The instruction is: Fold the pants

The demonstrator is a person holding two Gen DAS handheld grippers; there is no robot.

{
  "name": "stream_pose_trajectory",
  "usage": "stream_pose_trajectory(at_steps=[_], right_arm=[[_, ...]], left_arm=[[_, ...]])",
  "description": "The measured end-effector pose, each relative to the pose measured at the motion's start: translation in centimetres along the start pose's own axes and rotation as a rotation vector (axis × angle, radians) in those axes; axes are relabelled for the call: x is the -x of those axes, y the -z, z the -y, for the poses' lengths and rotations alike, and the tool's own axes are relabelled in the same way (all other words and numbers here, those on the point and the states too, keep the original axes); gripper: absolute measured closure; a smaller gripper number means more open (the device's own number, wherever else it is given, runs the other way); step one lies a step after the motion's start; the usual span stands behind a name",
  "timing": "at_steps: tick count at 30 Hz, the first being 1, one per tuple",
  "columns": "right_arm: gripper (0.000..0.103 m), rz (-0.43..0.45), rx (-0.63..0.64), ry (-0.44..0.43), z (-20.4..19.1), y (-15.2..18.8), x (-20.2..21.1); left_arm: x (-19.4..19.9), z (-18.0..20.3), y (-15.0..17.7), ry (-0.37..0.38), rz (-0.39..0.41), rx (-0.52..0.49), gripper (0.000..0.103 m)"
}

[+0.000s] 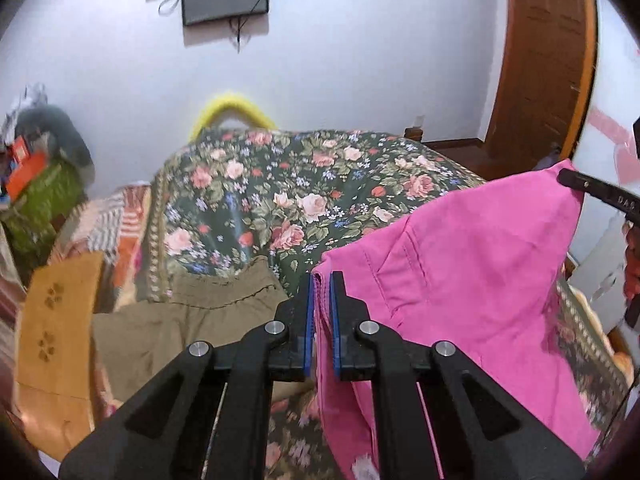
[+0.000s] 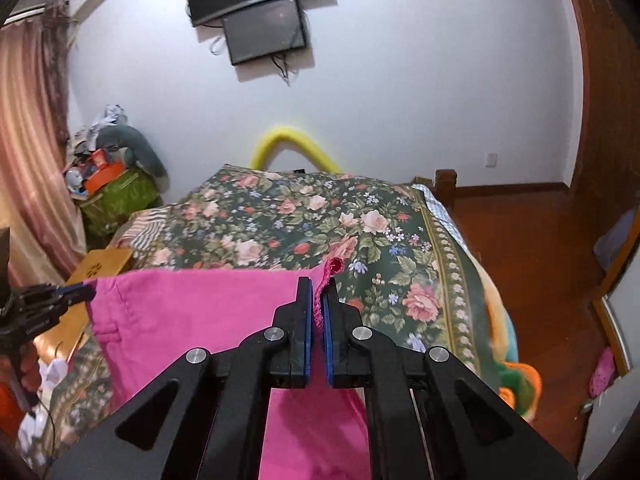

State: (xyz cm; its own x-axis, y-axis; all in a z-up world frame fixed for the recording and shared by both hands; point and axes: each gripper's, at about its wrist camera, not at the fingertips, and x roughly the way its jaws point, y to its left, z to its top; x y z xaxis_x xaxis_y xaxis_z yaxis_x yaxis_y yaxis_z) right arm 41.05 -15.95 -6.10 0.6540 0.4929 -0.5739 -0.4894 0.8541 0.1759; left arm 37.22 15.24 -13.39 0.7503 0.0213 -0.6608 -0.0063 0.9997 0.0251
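Note:
The pink pants (image 1: 472,280) hang stretched above the floral bed between my two grippers. My left gripper (image 1: 321,280) is shut on the left end of their top edge. My right gripper (image 2: 317,286) is shut on the right end of that edge, and the pink pants (image 2: 192,320) spread to its left. The right gripper's tip (image 1: 576,180) shows at the far right of the left wrist view, and the left gripper (image 2: 76,292) shows at the left edge of the right wrist view. The lower part of the pants is hidden behind my fingers.
The bed has a dark floral cover (image 1: 304,184). Olive-brown pants (image 1: 180,320) and a tan garment (image 1: 56,320) lie on it to the left. A cluttered green bin (image 2: 116,196) stands by the wall. A wooden door (image 1: 548,60) and wooden floor (image 2: 532,248) are on the right.

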Motion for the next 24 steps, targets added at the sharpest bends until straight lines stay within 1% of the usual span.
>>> stream_pose_trajectory(at_steps=[5,7,9,11,15,17,19,22,24], right_arm=[[0.099,-0.003,0.021,-0.019,-0.6,2.4,4.0],[0.099,-0.016,0.021,-0.012,-0.7,3.8,5.5],[0.099,-0.028,0.012,-0.012,-0.6,5.1,6.5],[0.099,-0.045,0.008,0.008,-0.6,6.5,7.2],[0.099,-0.094,-0.005,0.006,-0.8,9.8,8.3],[0.099,-0.119,-0.016,0.004,-0.8,11.6,8.6],[0.099,-0.144,-0.020,0.002,-1.0,13.0,9.0],[0.099,-0.192,-0.006,0.017,-1.6,15.6,9.2],[0.099,-0.227,0.006,0.024,-1.9,16.9,9.1]], left_arm=[[4.3,1.8,2.7,-0.020,0.035,-0.047,0.095],[5.6,2.4,4.0,-0.025,0.039,-0.053,0.095],[6.2,3.1,5.3,-0.031,0.009,-0.061,0.095],[6.8,3.8,6.8,-0.024,-0.013,-0.067,0.096],[7.4,4.7,9.4,0.010,-0.058,-0.068,0.097],[7.7,5.2,11.0,0.023,-0.084,-0.069,0.099],[7.9,5.4,12.4,0.027,-0.107,-0.064,0.099],[7.7,5.2,14.8,0.057,-0.173,-0.039,0.099],[7.6,5.3,16.2,0.045,-0.208,-0.052,0.099]])
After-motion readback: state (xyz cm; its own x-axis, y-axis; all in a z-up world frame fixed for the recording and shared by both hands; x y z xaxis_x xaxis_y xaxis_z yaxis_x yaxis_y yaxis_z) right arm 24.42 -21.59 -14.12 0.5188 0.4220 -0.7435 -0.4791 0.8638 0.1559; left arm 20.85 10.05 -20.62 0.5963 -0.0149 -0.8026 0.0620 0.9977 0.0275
